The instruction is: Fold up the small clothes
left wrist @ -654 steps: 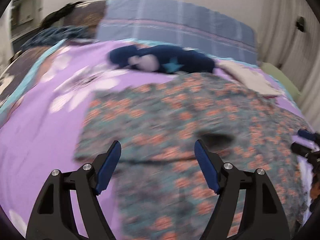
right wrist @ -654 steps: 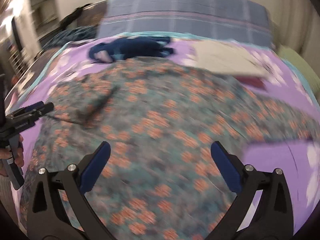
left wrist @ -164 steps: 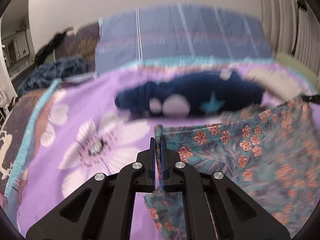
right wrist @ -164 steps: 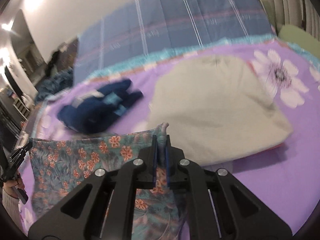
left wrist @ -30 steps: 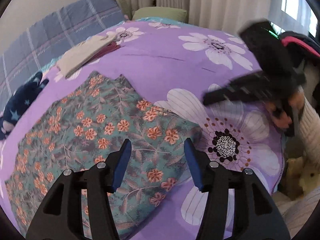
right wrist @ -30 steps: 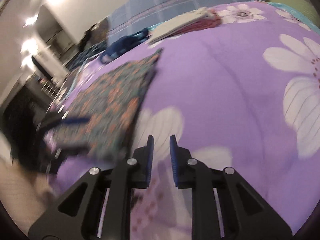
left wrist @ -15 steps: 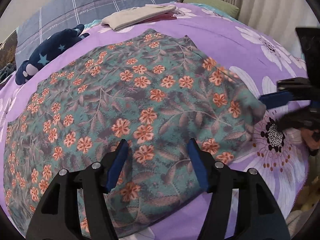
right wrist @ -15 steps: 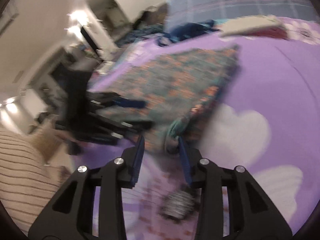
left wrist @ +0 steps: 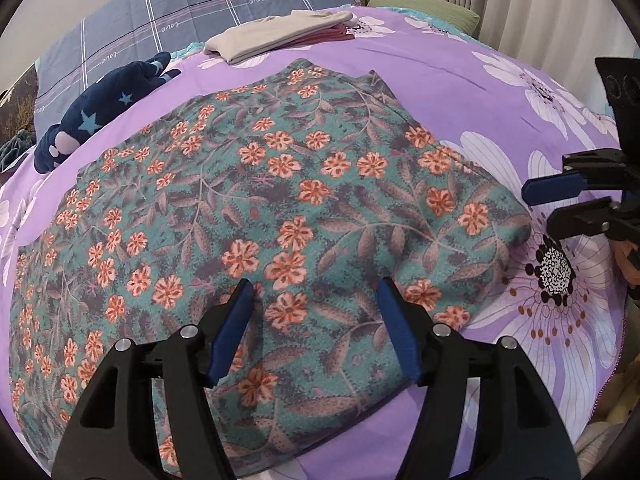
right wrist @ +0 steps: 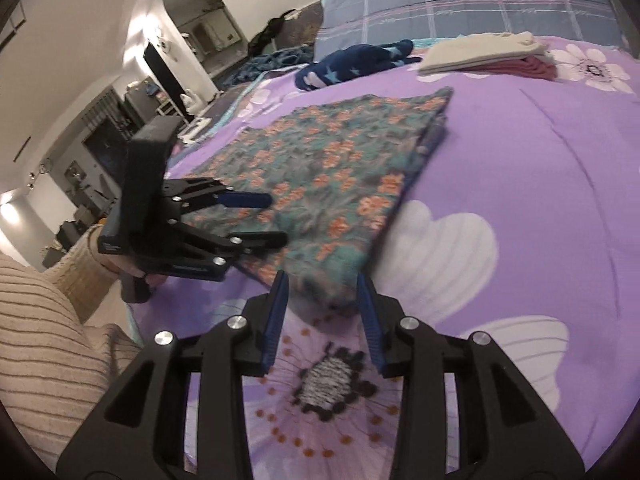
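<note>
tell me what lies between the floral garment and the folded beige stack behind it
Only bare purple bedspread separates the floral garment from the folded beige stack, clearest in the left wrist view.

So the bed point(left wrist: 460, 92) has a purple bedspread with big white flowers. Lying flat on it is a folded teal garment with orange flowers point(left wrist: 256, 208), taking up most of the near part. Further back there's a navy star-print piece point(left wrist: 100, 116), a stack of folded clothes point(left wrist: 280, 34), beige on top and maroon under, and a blue plaid pillow point(left wrist: 192, 4) at the head.
</note>
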